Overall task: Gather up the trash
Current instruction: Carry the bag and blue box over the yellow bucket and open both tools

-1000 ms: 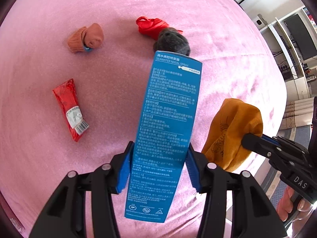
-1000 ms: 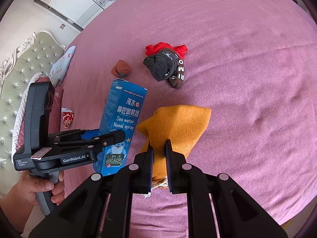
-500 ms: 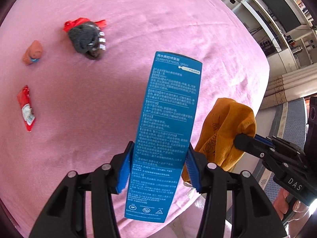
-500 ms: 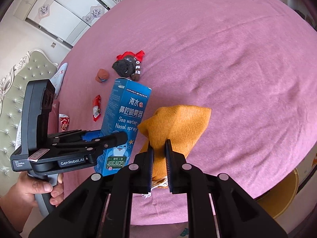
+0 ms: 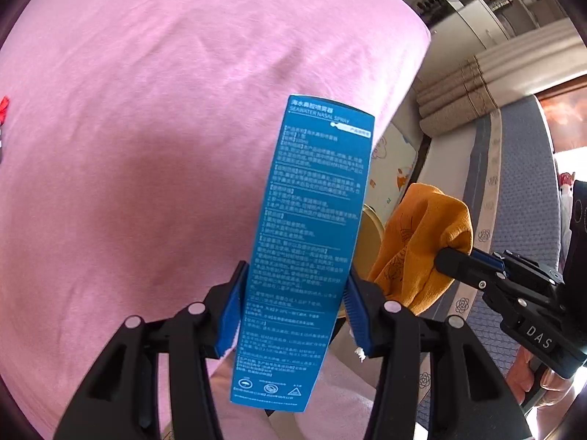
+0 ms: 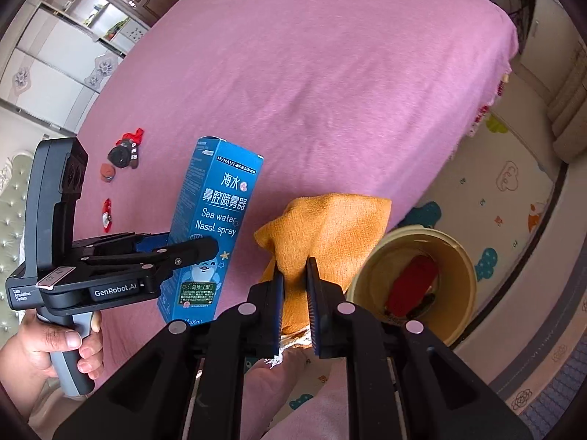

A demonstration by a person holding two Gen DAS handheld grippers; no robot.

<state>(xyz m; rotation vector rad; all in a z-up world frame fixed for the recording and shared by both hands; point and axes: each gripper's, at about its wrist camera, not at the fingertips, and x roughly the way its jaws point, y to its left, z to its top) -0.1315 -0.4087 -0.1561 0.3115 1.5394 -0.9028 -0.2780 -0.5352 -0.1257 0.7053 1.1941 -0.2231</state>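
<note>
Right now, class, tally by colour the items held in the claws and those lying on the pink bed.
Blue: 1, box
Orange: 1, cloth
Red: 1, packet
Brown: 1, small bundle
Grey and red: 1, dark bundle
Total: 5

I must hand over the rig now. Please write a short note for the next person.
Left gripper: shut on the blue nasal spray box.
Right gripper: shut on the orange cloth.
Both are at the edge of the pink bed, near the yellow bin, which already holds something red.
Left: drop both; then the items on the bed, red wrapper included.
</note>
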